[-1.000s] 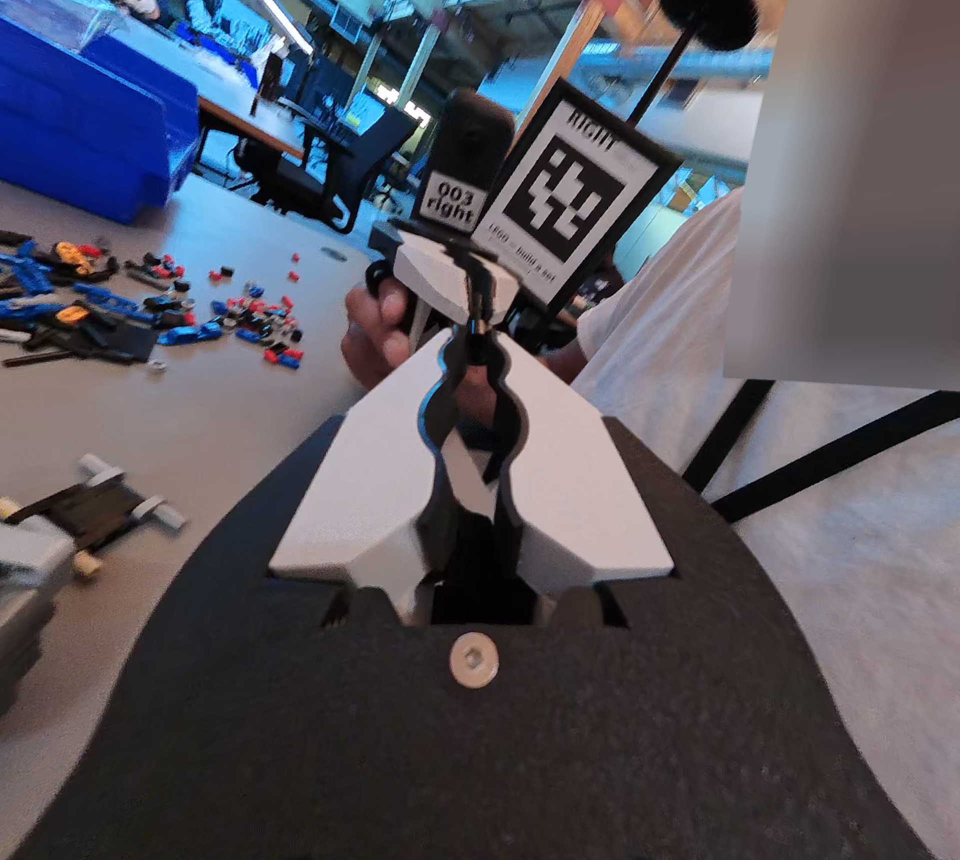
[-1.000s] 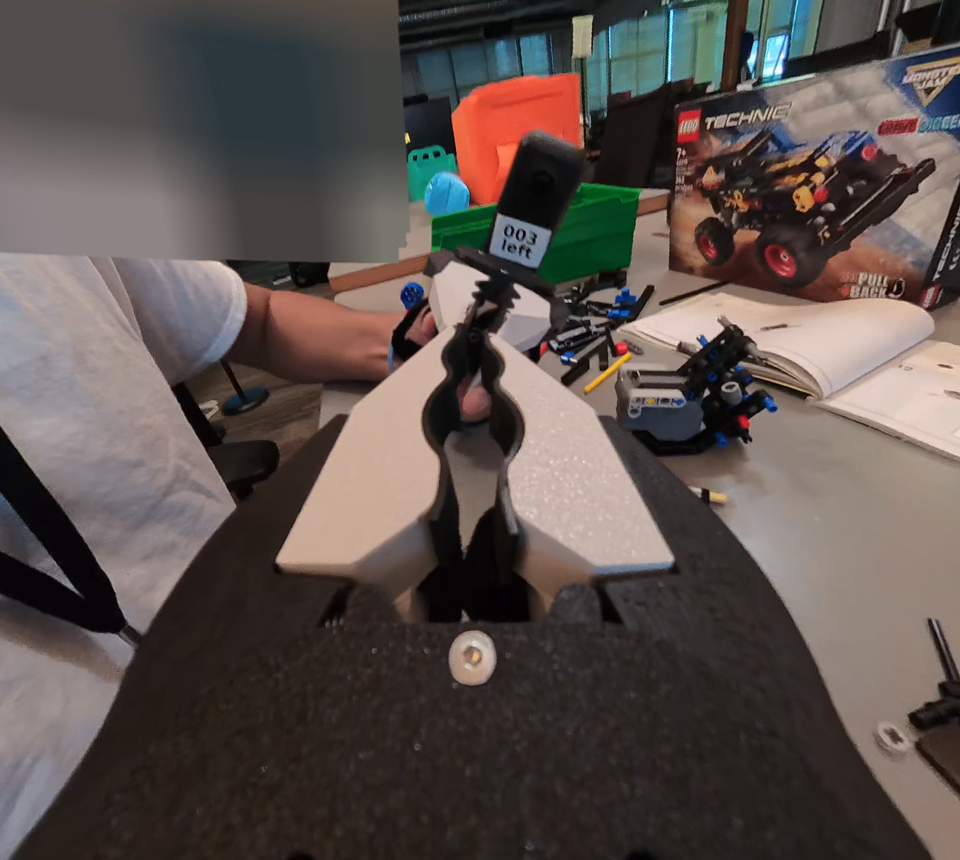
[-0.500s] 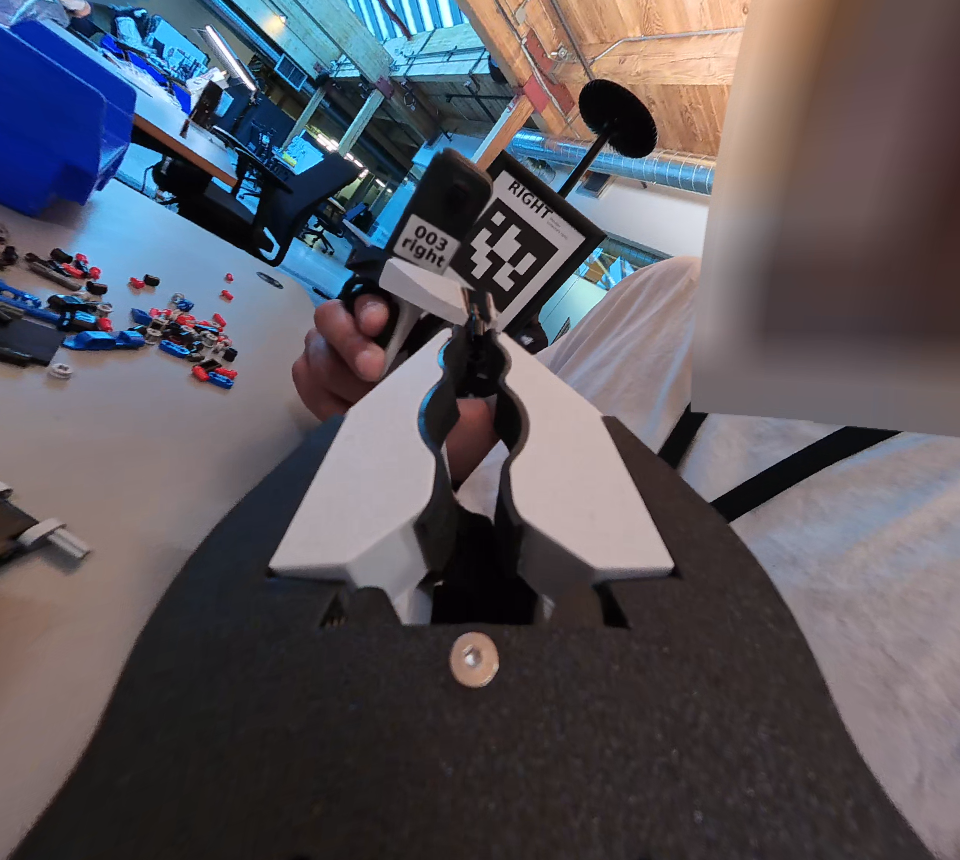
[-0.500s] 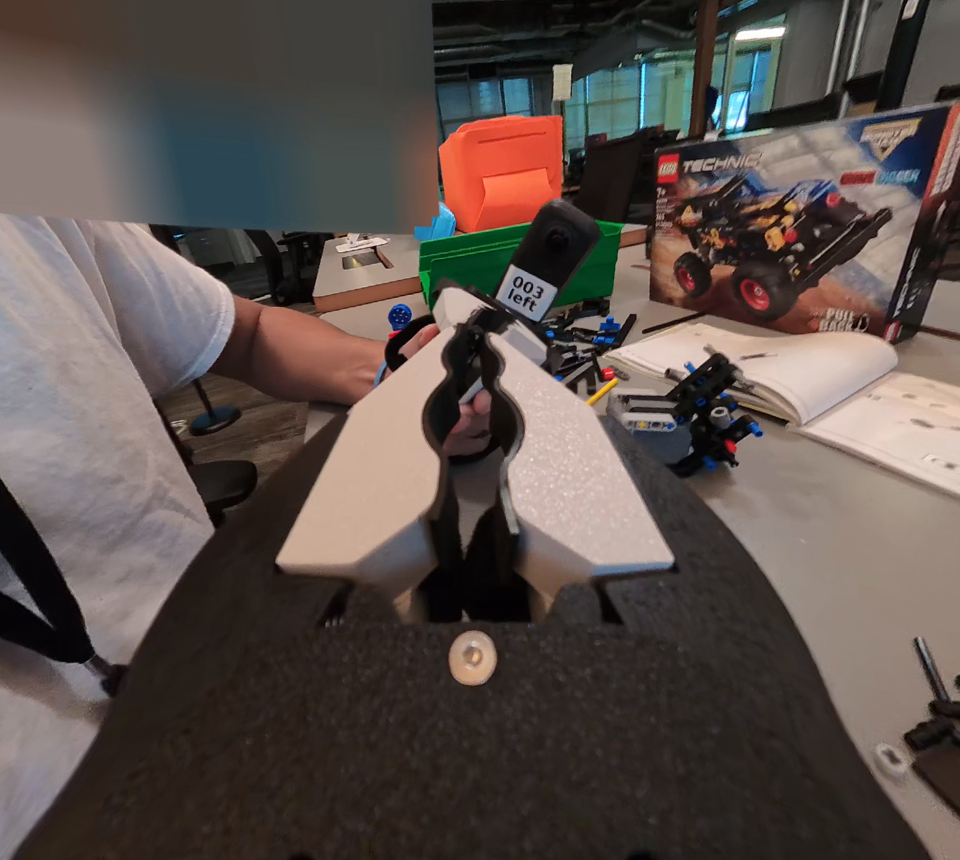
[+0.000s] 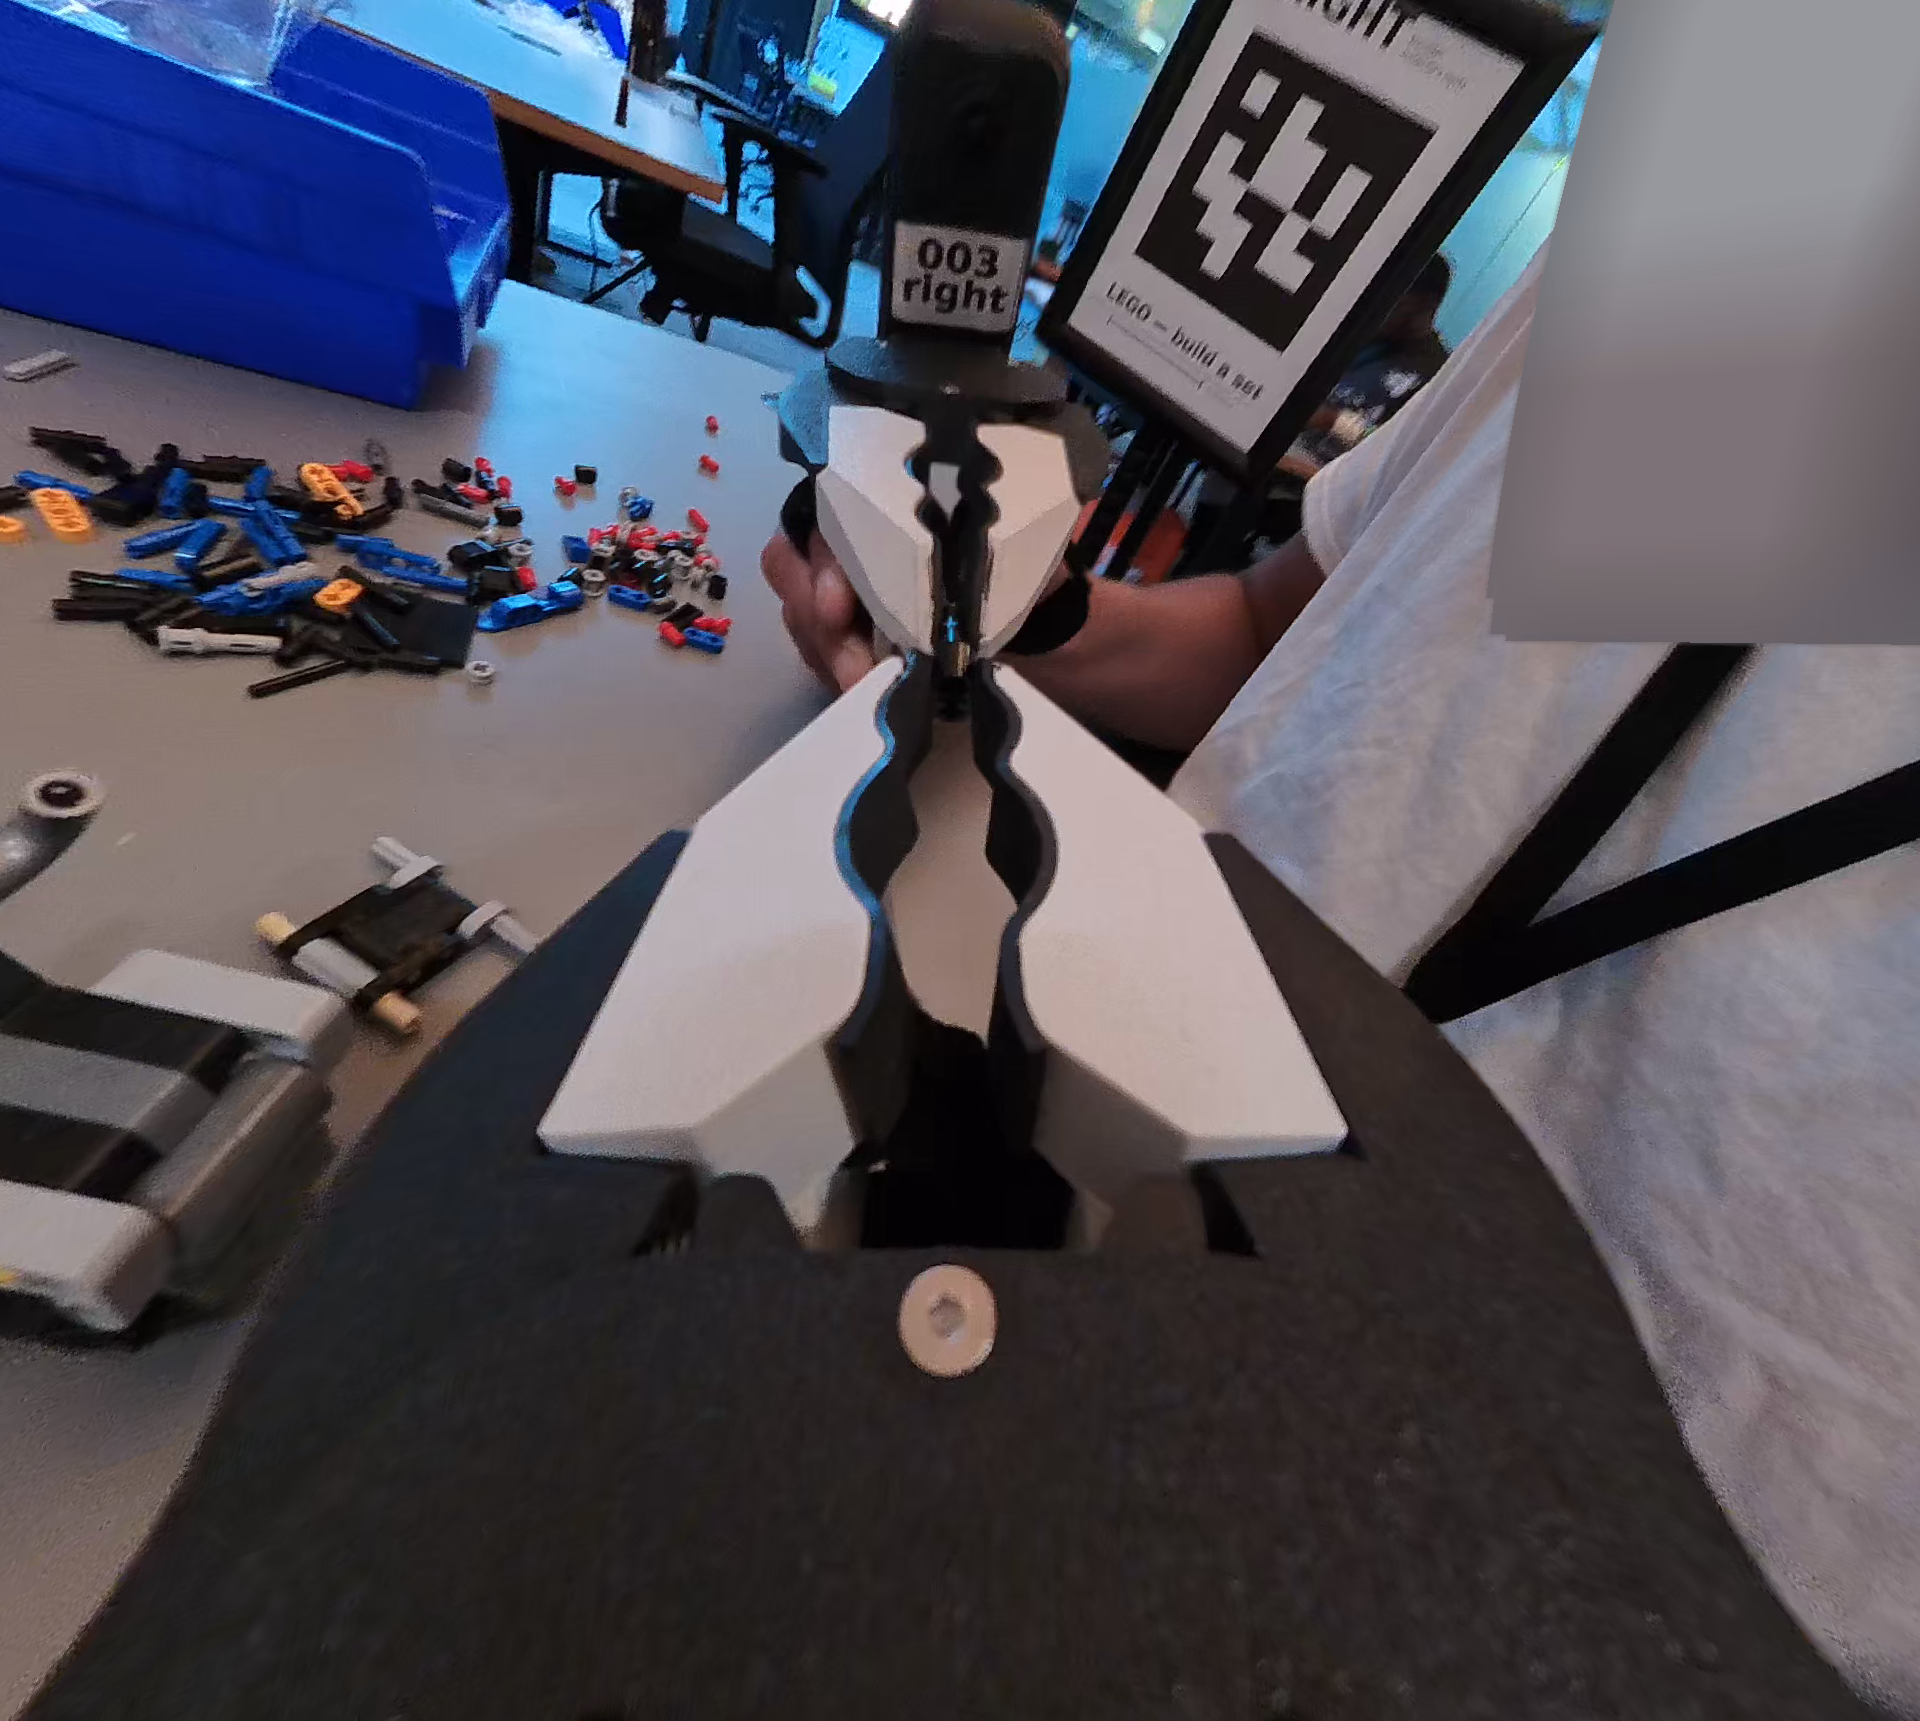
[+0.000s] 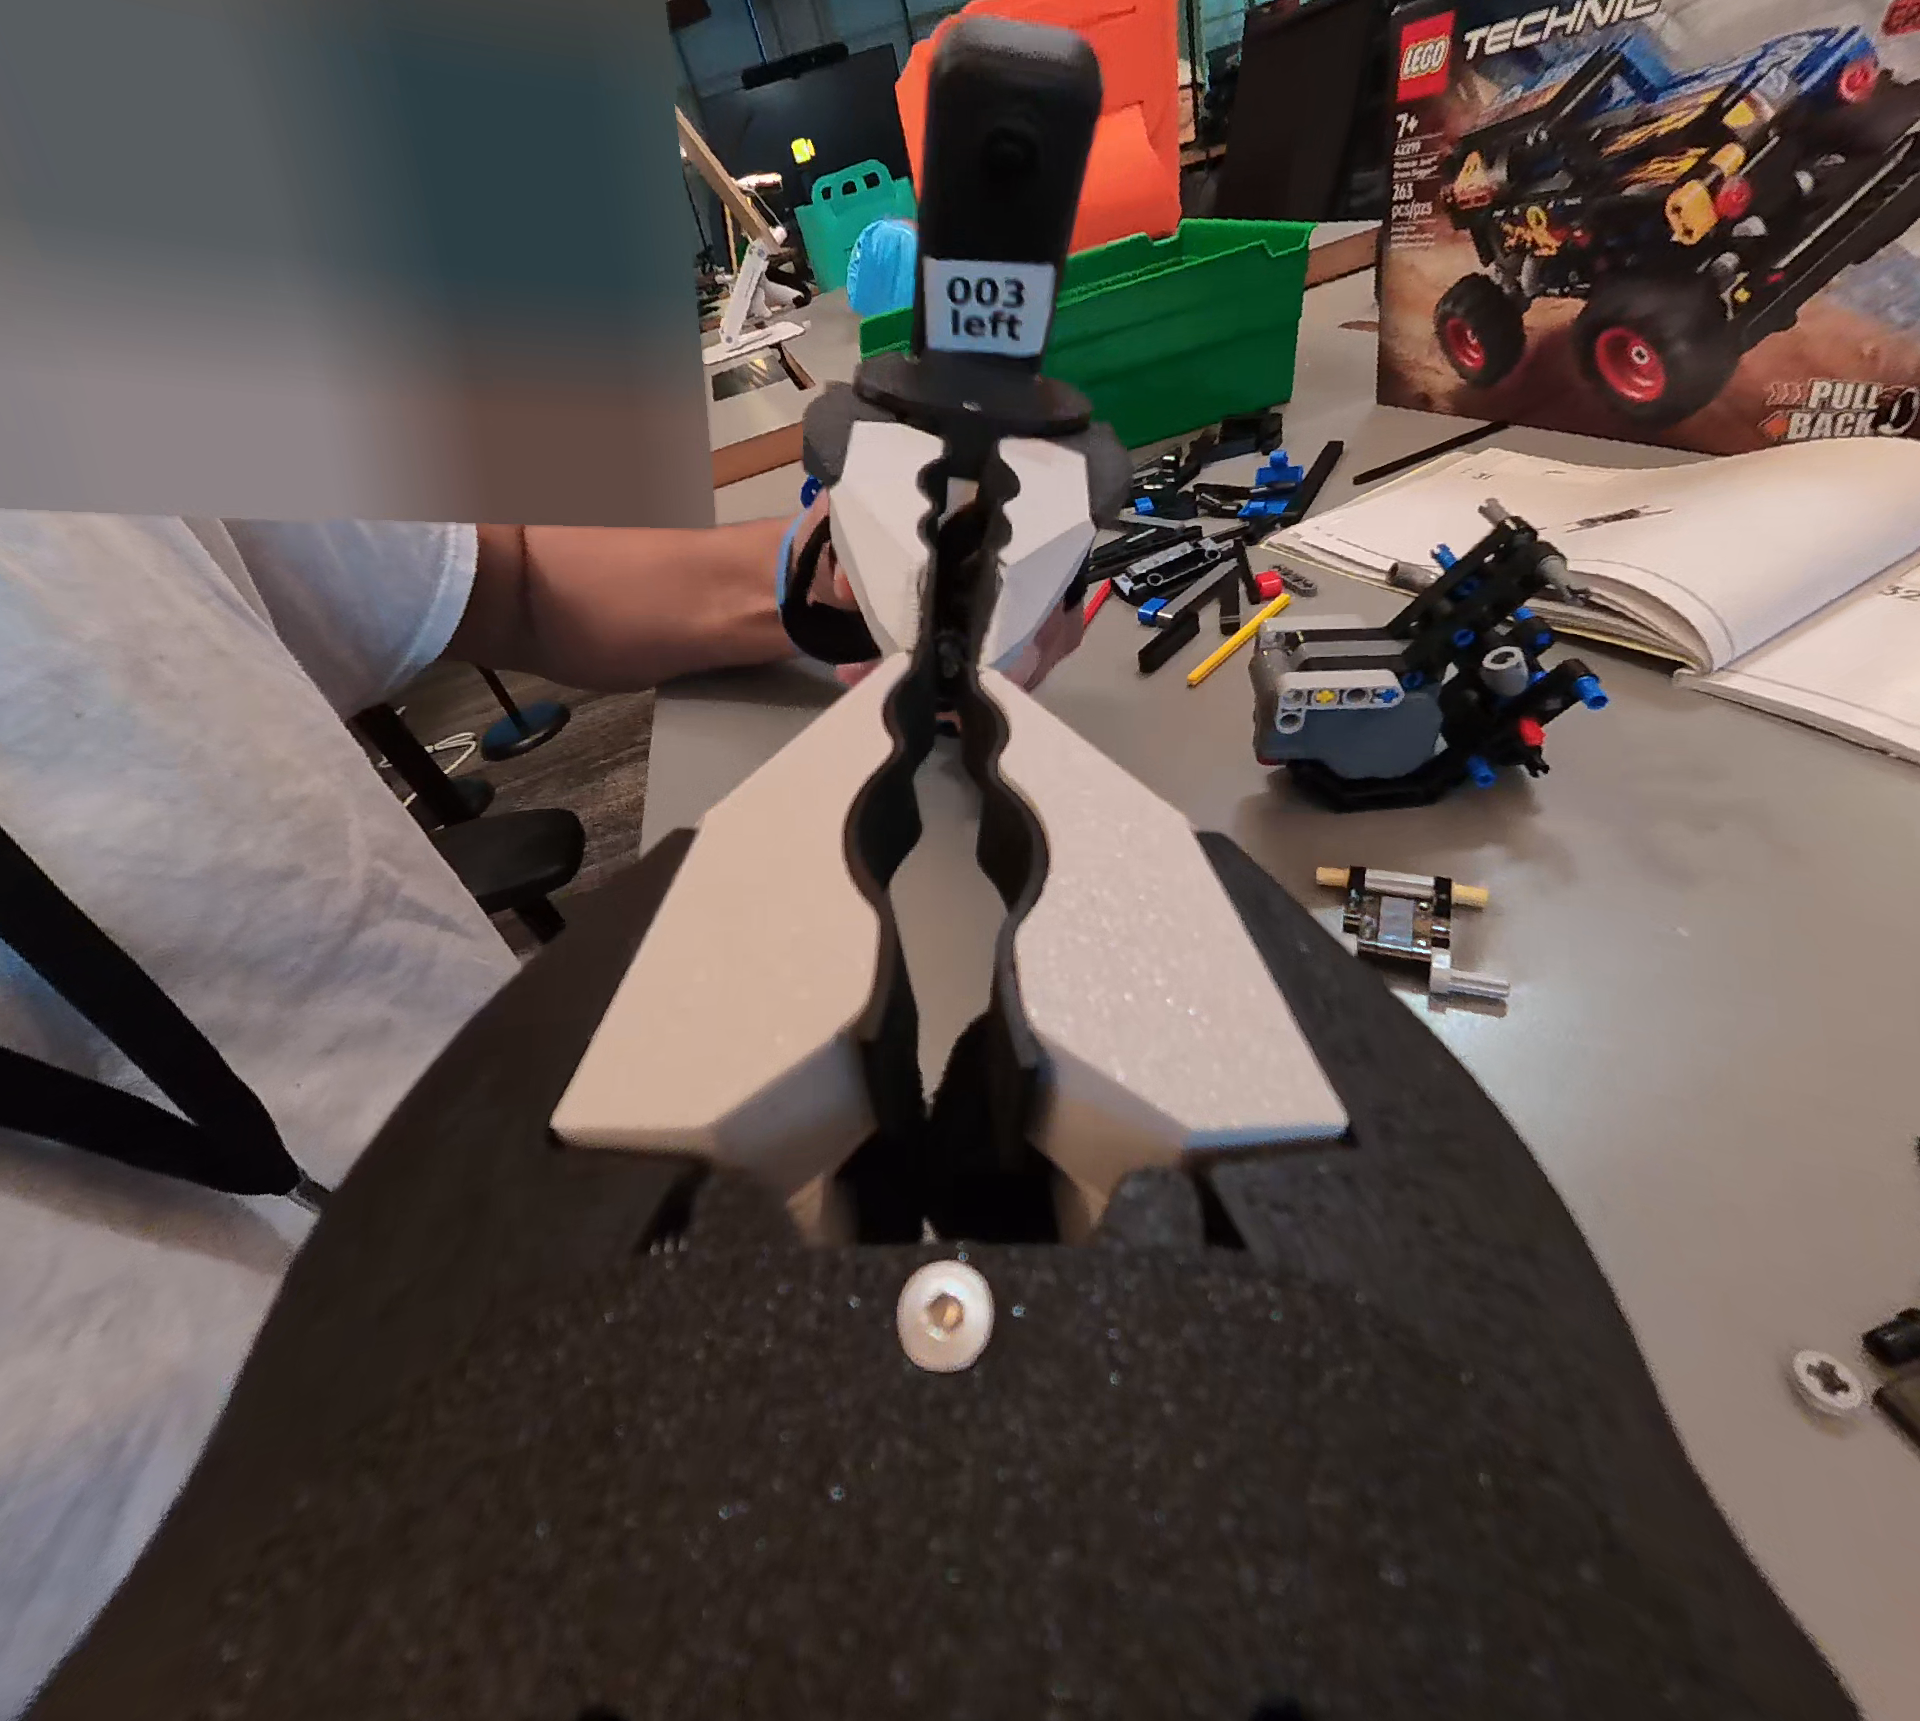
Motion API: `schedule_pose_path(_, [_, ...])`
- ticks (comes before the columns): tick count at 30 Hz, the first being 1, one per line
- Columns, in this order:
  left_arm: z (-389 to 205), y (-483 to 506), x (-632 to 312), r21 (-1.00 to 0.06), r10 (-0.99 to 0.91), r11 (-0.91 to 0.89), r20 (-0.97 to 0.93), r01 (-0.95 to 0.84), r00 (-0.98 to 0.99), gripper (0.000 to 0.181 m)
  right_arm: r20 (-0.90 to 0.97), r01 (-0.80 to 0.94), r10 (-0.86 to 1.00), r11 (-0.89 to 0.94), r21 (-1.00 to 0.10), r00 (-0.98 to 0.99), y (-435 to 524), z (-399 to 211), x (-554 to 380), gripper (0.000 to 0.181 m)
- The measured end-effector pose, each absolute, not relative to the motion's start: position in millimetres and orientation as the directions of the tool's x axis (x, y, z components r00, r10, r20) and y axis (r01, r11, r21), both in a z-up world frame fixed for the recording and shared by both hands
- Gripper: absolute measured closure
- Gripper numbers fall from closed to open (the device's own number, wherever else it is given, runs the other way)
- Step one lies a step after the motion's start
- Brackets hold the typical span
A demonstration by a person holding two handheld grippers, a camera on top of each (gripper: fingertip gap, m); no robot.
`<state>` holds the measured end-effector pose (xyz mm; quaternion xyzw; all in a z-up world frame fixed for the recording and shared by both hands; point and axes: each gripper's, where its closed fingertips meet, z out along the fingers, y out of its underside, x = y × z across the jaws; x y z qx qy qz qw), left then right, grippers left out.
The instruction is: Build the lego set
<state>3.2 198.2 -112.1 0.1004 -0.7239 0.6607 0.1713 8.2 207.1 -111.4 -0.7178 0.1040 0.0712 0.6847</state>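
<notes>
My left gripper [image 5: 951, 679] and my right gripper [image 6: 945, 684] point at each other, tip to tip, above the table edge. Both have their jaws closed on a small dark lego piece [image 5: 951, 648] pinched between the meeting tips; I cannot tell whether it is one piece or two joined. The right gripper [image 5: 948, 622] faces me in the left wrist view, and the left gripper [image 6: 948, 648] faces me in the right wrist view. A part-built grey, black and blue model [image 6: 1392, 705] stands on the table, and it also shows in the left wrist view [image 5: 135, 1121].
A small axle sub-assembly [image 6: 1403, 923] lies near the model. Loose pieces [image 5: 343, 549] are scattered on the grey table [image 5: 468, 767]. An open instruction booklet [image 6: 1662, 549], the set's box [image 6: 1662, 165], a green bin [image 6: 1174, 321], blue bins [image 5: 208, 196] and a marker sign [image 5: 1299, 206] stand around. Left and right tips are no more than a few centimetres apart.
Both grippers tilted upward half a second ago and have come back down level. They stay tip to tip and now sit closer, with the opposite gripper larger in each view.
</notes>
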Motion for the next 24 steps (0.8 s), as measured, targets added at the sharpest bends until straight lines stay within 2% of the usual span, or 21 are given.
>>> schedule_pose_path(6, [-131, 202, 6, -0.944, -0.029, 0.286, 0.165, -0.167, -0.986, 0.175, -0.243, -0.251, -0.073, -0.136, -0.958, 0.967, 209, -129, 9, 0.178])
schedule_pose_path(13, [-151, 206, 4, -0.881, -0.045, 0.473, -0.060, 0.031, -0.997, 0.175, -0.262, -0.270, -0.063, -0.239, -0.933, 0.963, 213, -149, 5, 0.178])
schedule_pose_path(24, [-157, 208, 7, -0.863, -0.050, 0.500, -0.112, 0.072, -0.993, 0.176, -0.278, -0.288, -0.077, -0.259, -0.922, 0.958, 216, -154, 8, 0.177])
